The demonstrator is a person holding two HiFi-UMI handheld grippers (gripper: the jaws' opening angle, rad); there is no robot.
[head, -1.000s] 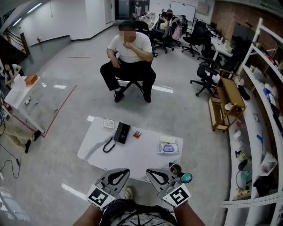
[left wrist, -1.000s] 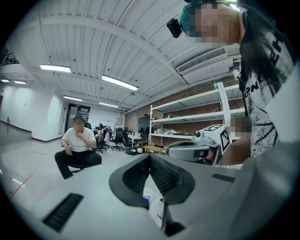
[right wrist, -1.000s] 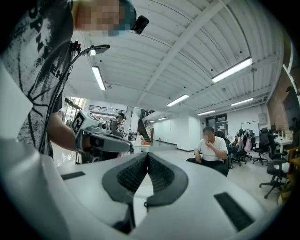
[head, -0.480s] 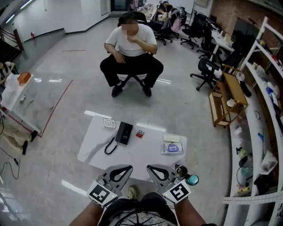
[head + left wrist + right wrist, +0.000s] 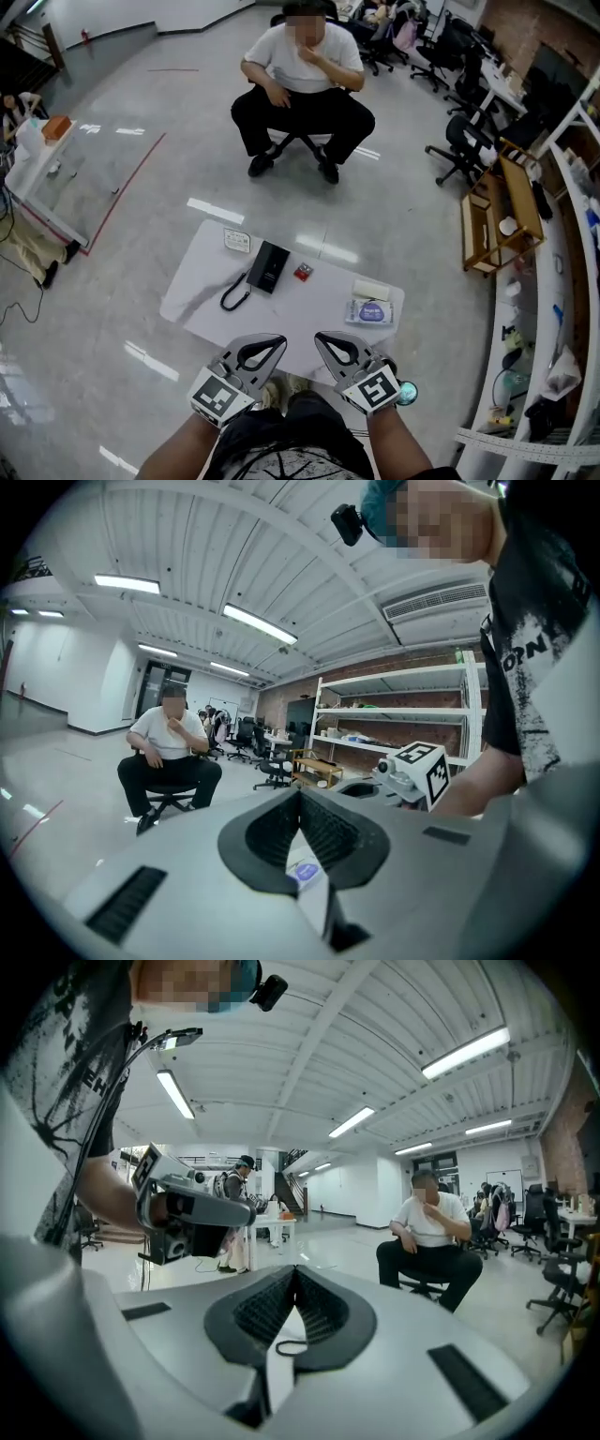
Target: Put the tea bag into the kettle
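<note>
The table (image 5: pixel 202 309) lies ahead of both claws, its near edge just past their tips. A person (image 5: pixel 300 84) sits on a chair well beyond its far side.

The left claw (image 5: pixel 274 343) and right claw (image 5: pixel 324 339) hang side by side over the near edge, tips pointing at the table. Both are clenched with nothing between the jaws, as each gripper view shows.

The kettle (image 5: pixel 405 393) is just beside the right claw on its outer side. It is mostly hidden behind that claw's marker cube, and only a teal part shows. A black box (image 5: pixel 267 266) with a cord sits ahead of the left claw, and a wipes pack (image 5: pixel 372 311) ahead and to the right of the right claw. The small red packet (image 5: pixel 302 272), which I take for the tea bag, lies ahead of both claws, between box and pack and apart from each.

The step in hand looks like the reach for the bag. Either claw could take it; the right one is nearer the kettle. Its jaws should open before it comes down. The packet is flat and light, so the claw should pinch it by an edge, not press on it from above. It should also keep clear of the box. Whether the kettle's mouth is open cannot be seen, so that needs checking before the carry.
</note>
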